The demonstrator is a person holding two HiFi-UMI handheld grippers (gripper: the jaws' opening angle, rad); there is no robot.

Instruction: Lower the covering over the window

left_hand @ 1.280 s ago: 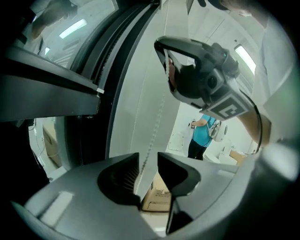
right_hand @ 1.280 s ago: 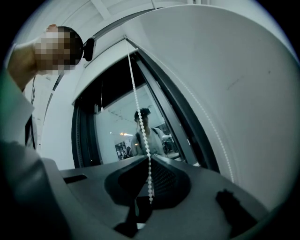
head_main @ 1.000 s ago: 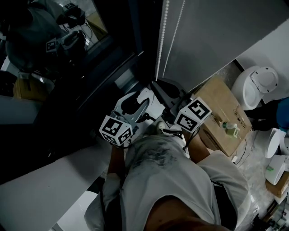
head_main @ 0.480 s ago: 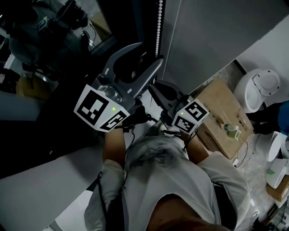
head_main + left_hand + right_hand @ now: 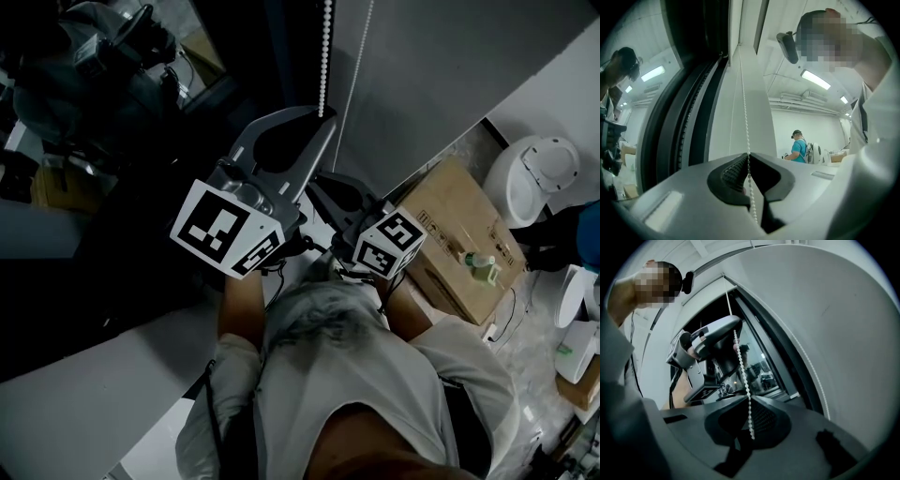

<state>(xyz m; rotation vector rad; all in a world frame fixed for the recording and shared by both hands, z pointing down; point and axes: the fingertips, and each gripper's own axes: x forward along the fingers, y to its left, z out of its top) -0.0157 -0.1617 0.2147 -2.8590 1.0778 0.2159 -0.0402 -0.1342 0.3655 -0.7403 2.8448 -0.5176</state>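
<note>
Both jaws pinch the bead chain; left gripper just closed.

Holds left claw high, tilted slightly upward, jaws just drawn shut onto the bead chain. Holds right claw lower and level, jaws likewise pinched on that chain. Extends both forearms forward from the torso.
</note>
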